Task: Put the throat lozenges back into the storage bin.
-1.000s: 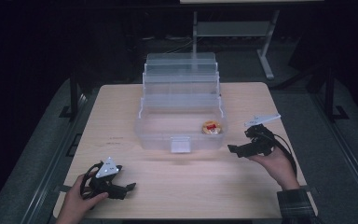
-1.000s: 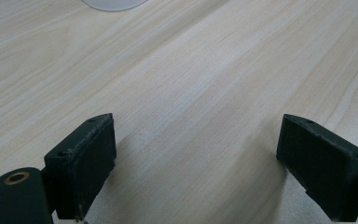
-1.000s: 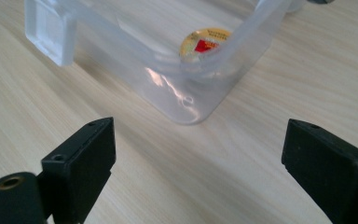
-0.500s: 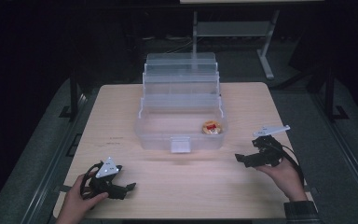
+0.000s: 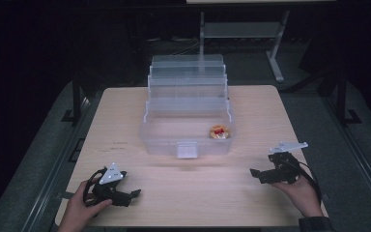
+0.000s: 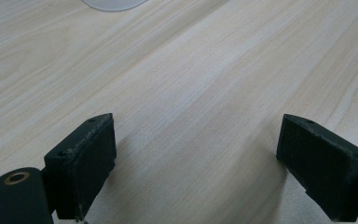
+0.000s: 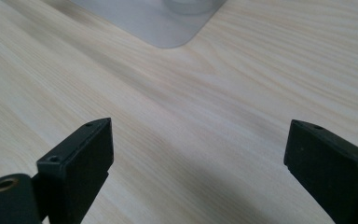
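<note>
A clear plastic tiered box (image 5: 188, 145) stands open at the middle of the wooden table (image 5: 125, 111). A small orange and red object (image 5: 218, 132) lies in its lower tray at the right. My left gripper (image 5: 134, 194) rests low on the table near the front left, held by a hand, jaws open and empty (image 6: 196, 172). My right gripper (image 5: 255, 174) sits near the front right, also open with bare wood between its jaws (image 7: 198, 172). A corner of the clear box (image 7: 168, 23) lies ahead of it.
The box's stepped upper trays (image 5: 187, 77) rise toward the back. A metal stand (image 5: 275, 53) is behind the table on the dark floor. Bare wood lies between the two grippers along the front edge.
My right gripper has drawn back from beside the box toward the front right edge and lowered. The left gripper has stayed where it was.
</note>
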### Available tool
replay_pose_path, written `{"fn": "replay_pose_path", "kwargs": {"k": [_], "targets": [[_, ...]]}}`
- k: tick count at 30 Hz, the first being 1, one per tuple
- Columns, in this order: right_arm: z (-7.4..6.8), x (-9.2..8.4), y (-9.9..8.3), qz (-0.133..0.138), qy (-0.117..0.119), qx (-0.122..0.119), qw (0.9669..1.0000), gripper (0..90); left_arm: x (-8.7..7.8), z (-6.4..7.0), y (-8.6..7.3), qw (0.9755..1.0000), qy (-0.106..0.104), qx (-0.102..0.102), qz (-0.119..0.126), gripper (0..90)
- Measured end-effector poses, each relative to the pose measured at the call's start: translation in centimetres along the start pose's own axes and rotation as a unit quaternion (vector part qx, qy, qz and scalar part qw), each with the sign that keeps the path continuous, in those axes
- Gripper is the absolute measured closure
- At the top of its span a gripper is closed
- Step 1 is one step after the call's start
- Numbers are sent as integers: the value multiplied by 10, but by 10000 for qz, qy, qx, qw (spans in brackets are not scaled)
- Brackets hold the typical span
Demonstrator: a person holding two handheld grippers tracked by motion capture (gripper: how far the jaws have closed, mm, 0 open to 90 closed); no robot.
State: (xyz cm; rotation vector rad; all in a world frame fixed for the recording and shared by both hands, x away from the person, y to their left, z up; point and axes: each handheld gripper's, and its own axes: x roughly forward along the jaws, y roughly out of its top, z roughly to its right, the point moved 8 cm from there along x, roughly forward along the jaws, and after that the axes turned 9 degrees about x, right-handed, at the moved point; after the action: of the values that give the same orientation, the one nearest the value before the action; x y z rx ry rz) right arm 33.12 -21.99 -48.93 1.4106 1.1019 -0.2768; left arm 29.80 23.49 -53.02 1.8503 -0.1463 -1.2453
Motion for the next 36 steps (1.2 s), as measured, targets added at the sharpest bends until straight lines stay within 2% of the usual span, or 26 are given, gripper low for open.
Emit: {"fn": "replay_pose_path", "kwargs": {"k": [4,10,19,25,31,36], "targets": [[2,1,-8,12,-62,-68,10000,68,0,0,0,10000,1,24,-25,111],[7,4,-20,-31,-83,-16,10000,48,0,0,0,10000,-3,19,-25,111],[16,10,-39,-117,-301,-37,9995,30,0,0,-1,10000,-3,21,-30,111],[20,15,-48,-161,-352,-6,9993,21,0,0,-1,10000,-4,23,-30,111],[21,18,-50,-50,-452,-98,9989,10,0,0,-1,10000,-4,19,-30,111],[21,18,-50,40,-425,-98,9990,10,0,0,-1,10000,-3,20,-31,111]]}}
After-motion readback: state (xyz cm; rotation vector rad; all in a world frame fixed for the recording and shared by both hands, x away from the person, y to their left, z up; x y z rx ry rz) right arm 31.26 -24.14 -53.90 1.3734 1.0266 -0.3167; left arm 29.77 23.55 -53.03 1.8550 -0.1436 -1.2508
